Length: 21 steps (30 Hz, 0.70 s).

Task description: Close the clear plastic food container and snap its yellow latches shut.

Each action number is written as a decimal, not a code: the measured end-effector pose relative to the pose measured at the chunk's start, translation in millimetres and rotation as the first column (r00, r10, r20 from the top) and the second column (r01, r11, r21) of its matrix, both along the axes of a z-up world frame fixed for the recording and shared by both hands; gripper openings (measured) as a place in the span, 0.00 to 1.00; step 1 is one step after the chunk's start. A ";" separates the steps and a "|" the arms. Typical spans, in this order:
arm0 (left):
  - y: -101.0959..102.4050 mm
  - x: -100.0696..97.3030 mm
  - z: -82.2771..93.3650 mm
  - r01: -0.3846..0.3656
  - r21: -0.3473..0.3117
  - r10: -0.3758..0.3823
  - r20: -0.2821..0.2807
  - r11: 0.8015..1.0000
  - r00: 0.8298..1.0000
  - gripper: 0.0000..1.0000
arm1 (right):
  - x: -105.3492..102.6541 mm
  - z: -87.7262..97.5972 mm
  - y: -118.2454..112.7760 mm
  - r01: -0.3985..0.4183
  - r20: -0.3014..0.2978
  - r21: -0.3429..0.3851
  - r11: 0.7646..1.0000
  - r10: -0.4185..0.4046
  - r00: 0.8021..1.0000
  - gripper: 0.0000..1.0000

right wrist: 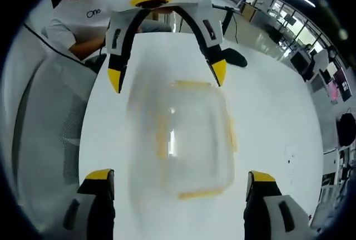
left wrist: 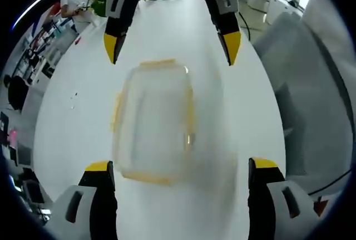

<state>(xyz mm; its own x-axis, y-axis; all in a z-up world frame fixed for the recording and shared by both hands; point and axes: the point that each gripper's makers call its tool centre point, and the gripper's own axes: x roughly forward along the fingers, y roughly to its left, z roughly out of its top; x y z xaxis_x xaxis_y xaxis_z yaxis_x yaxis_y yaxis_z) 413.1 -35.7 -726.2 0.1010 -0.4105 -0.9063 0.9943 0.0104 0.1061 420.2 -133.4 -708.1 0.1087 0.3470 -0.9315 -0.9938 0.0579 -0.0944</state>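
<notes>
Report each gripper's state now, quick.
Left gripper: open, holding nothing, jaws either side of the clear container.
Right gripper: open, holding nothing, facing it from the opposite side.

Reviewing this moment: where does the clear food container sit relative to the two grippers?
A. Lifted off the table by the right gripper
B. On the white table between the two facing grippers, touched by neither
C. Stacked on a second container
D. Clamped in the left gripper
B: the clear container rests on the white table, with the left gripper and right gripper open on opposite sides, fingers clear of it.
</notes>
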 end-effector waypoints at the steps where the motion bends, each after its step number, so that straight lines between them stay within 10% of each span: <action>1: 0.3 -1.5 1.5 -0.002 -0.002 0.002 0.001 1.000 1.000 0.98 | -1.1 2.2 -0.2 0.002 0.005 0.003 1.000 -0.002 1.000 0.99; 21: -4.3 -48.7 39.7 -0.089 -0.183 0.093 0.016 0.979 0.995 0.95 | -45.3 28.8 10.0 0.018 0.078 0.130 0.991 -0.029 0.997 0.99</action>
<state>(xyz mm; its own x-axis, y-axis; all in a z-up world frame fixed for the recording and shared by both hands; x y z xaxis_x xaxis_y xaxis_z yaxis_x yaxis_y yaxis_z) 364.4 -40.0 -686.5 0.1669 -0.5563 -0.8140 0.9854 0.1222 0.1185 374.9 -123.4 -679.3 0.1898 0.4607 -0.8670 -0.9818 0.0979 -0.1629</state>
